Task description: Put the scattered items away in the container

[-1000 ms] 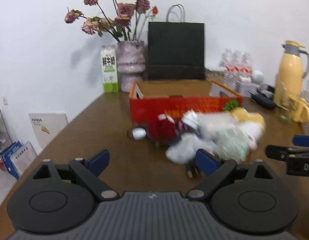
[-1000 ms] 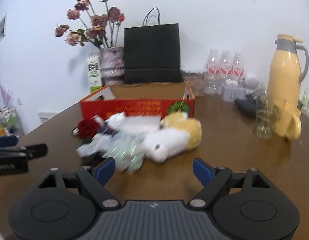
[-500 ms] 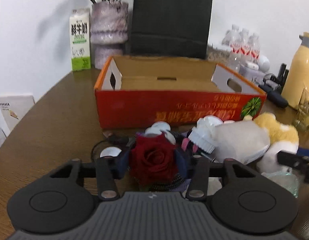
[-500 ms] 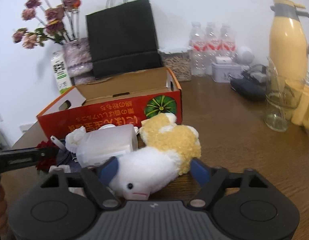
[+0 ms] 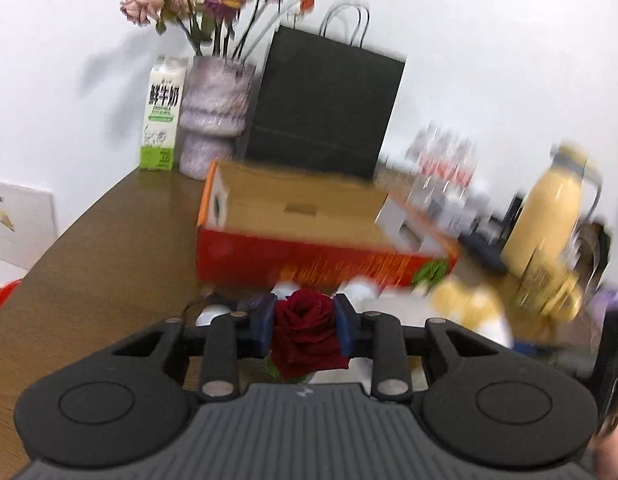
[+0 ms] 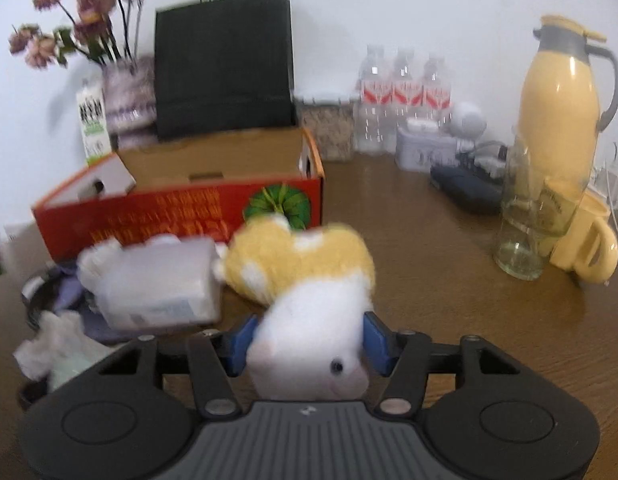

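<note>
Between the blue fingers [image 5: 264,322] of my left gripper [image 5: 305,322] sits the red rose [image 5: 307,332], clamped on both sides; a second ago those fingers stood wide apart over the pile, and they have just been closing onto the bloom. My right gripper [image 6: 309,338] has done the same: its fingers [image 6: 375,340] have just been closing and now press into the white end of the plush toy [image 6: 309,300], whose yellow half sticks out ahead. So I judge both picks made, and the carry to the box is what comes next.

Straight ahead, the orange box [image 5: 309,232] lies open-topped, its near wall between my loads and the bare cardboard floor inside. I will have to clear that rim, and the folded end flaps at either side narrow the mouth. Left on the worktop [image 6: 429,248] just beside the plush are the tissue pack [image 6: 157,284] and a dark tangle I cannot make out. To the right, the glass [image 6: 525,236] and yellow jug [image 6: 561,112] stand well apart.
</note>
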A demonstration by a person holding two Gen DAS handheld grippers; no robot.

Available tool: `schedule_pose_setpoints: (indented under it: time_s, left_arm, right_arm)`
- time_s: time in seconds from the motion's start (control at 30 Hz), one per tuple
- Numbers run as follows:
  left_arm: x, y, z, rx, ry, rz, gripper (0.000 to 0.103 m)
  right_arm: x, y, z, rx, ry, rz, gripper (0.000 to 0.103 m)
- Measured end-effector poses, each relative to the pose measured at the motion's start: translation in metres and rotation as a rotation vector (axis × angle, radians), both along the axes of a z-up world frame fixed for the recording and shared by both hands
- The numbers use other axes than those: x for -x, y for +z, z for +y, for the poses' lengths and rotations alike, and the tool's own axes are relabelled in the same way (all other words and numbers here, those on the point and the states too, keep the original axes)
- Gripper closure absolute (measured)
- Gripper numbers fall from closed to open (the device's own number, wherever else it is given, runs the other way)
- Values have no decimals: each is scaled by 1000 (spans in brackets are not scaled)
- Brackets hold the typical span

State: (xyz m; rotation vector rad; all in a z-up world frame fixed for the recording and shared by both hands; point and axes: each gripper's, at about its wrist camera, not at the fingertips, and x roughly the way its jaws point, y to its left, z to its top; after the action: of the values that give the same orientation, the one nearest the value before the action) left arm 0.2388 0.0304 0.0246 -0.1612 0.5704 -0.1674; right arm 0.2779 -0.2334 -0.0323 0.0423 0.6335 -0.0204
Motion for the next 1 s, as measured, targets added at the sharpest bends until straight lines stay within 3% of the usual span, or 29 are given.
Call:
schedule_pose_setpoints:
  time_s: [0.03,0.1,0.13,0.2,0.23,0.27,0.37,0.5,0.57,0.67,0.7,0.8,1.0]
  left_arm:
    - [6,-3,-2,-7,21,64,77]
    - [29,2,-2,58,-46,9,77]
    - [35,-3,-7,24,-51,-2,77]
    - [28,-26,-10,-26,2,119,79]
    - [32,-32,-5,24,-7,144,79]
    - [36,-33,-5,28,-24,140,79]
    - [47,-37,-16,-101,-18,103,78]
    - [59,-35,-10,-50,-78,107,75]
    - [60,-44,-15,-81,-44,122,71]
    - [67,-39,-15,-62,-89,151,65]
    - [69,-39,-14,-59,-91,149,59]
    - [68,-38,-18,-116,-82,122,57]
    - [53,-18,-16,-85,-109,66,45]
  right_arm:
    - [2,0,-2,-8,1,-1,53]
    - [9,1,-4,-11,8,-12,54]
    - [15,1,-5,-12,12,-19,54]
    - [25,-2,-7,-18,17,-16,54]
    - [32,-2,-7,-20,22,-19,54]
    - [39,0,-8,-21,31,-23,54]
    - [65,9,-10,-26,61,-64,55]
    - [93,27,-12,-30,70,-126,55]
    - [99,29,-9,-11,88,-105,55]
    - [106,21,-5,32,113,-46,55]
    - [108,17,-4,34,113,-30,55]
    - [112,7,-7,11,103,8,54]
    - [120,13,-10,5,94,-26,54]
